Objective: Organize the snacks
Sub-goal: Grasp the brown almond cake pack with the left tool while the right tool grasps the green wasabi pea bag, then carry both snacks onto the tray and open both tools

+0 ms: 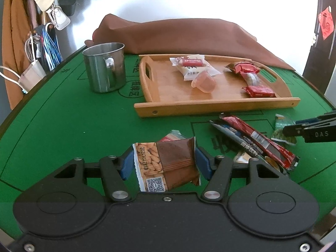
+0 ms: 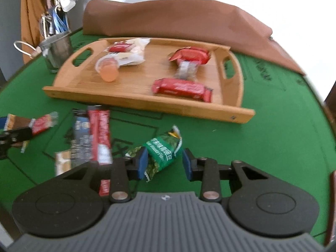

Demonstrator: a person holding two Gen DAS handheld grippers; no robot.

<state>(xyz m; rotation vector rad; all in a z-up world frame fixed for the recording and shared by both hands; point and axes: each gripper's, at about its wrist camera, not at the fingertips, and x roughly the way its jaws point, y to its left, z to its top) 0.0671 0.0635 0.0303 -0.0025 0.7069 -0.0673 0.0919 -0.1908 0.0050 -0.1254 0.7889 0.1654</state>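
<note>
Left gripper [image 1: 164,163]: blue pads pressed to both side edges of the brown almond wafer packet [image 1: 168,166], jaws closed on it. Whether the packet is lifted off the green felt table [image 1: 63,126] I cannot tell. The grip sits on crinkly wrapper edges, so the foil may buckle and the packet may slip or twist out on the way to the tray.

Right gripper [image 2: 164,162]: jaws apart, straddling the green snack pouch [image 2: 162,154]. Left pad touching or nearly touching the pouch, right pad clear of it. View blurred. A lopsided closure could push the pouch sideways instead of pinching it.

Just beside that pouch, the long red stick pack [image 2: 99,134] and the dark blue stick pack [image 2: 80,134] lie side by side; a drifting finger could catch them.

Further out, the wooden tray [image 1: 210,105] holds two red packets, a white packet, a pink jelly cup [image 1: 204,82] and a clear-wrapped piece. The jelly cup lies on its side and could roll if a dropped packet hits it. The steel mug [image 1: 105,67] stands left of the tray, near the left arm's likely path.
</note>
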